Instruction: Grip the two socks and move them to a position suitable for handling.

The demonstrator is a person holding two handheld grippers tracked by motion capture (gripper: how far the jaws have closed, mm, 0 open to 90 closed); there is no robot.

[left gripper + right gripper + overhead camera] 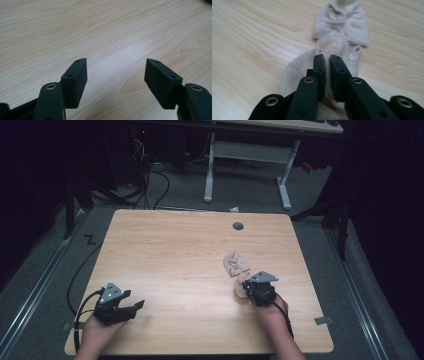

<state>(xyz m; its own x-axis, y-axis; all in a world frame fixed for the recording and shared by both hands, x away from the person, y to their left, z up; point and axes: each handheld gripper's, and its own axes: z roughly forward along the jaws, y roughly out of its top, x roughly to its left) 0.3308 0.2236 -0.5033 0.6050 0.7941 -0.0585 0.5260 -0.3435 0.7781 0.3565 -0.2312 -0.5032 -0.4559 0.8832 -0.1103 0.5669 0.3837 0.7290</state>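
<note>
Pale wooden counter (165,255) carries two beige socks — the right gripper (327,58) fingers pinch the near sock (297,70); the far sock (342,22) lies just beyond. Left gripper (116,72) fingers gape wide, idle. Grasp made — lifting probably follows.

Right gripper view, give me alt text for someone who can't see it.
The right claw has its two black jaws pinched on a fold of a beige sock lying on a light wooden table. A second beige sock, crumpled, lies just beyond it.
</note>
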